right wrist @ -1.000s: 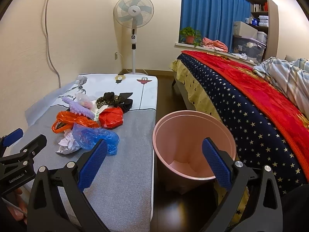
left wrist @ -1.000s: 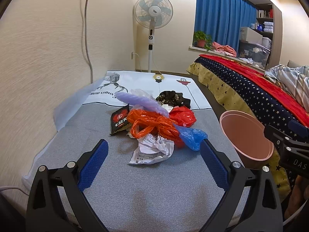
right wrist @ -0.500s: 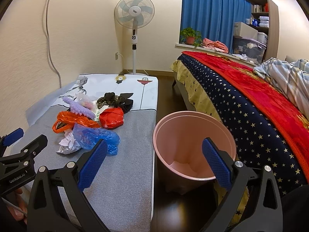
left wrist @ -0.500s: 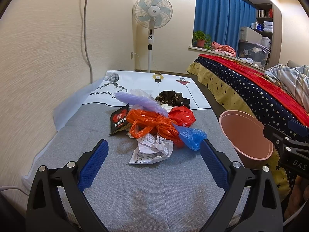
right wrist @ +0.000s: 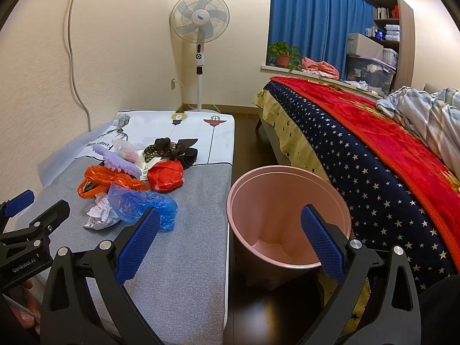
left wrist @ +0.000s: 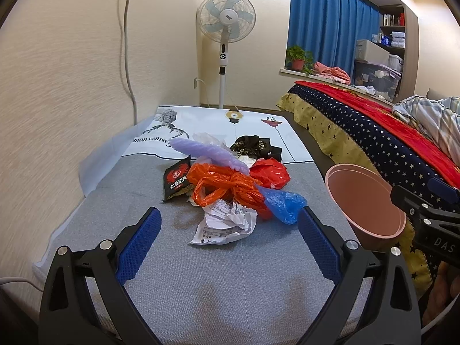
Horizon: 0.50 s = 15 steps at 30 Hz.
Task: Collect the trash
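Observation:
A pile of trash lies on the grey mat (left wrist: 201,273): crumpled white paper (left wrist: 227,224), an orange plastic bag (left wrist: 227,187), a red bag (left wrist: 270,172), a blue bag (left wrist: 283,204), a black snack wrapper (left wrist: 176,179) and a purple bubble strip (left wrist: 210,153). The pile also shows in the right wrist view, with the blue bag (right wrist: 138,201) nearest. A pink bin (right wrist: 287,218) stands on the floor to the right of the mat. My left gripper (left wrist: 228,247) is open and empty, just short of the paper. My right gripper (right wrist: 228,247) is open and empty, above the bin's near rim.
A standing fan (left wrist: 225,43) is at the far wall. A bed with a starred red and navy cover (right wrist: 373,158) runs along the right. Dark cloth items (left wrist: 254,146) lie behind the pile on a white printed sheet (left wrist: 218,126). The wall is close on the left.
Both grippers have barely shifted. Nothing was taken hold of or let go.

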Tool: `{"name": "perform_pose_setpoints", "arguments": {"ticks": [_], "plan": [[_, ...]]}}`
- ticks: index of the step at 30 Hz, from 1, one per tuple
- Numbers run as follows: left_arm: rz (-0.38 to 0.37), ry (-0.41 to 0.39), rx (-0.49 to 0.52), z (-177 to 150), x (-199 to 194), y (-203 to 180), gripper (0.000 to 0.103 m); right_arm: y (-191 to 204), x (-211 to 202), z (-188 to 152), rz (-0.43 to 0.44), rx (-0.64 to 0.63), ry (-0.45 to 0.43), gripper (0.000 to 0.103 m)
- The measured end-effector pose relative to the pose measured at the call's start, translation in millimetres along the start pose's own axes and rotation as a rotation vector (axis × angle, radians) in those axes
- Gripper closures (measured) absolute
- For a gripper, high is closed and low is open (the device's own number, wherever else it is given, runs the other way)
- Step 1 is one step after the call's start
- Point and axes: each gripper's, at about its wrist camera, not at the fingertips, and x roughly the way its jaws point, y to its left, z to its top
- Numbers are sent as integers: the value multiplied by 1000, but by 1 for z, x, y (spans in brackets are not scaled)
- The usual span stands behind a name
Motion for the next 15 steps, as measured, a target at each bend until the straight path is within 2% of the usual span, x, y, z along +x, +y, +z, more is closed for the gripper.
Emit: {"name": "perform_pose_setpoints", "arguments": {"ticks": [15], "plan": [[-3,-1,1,0,-3,-2,11,-1,0,0,0,2,-1,7]]}}
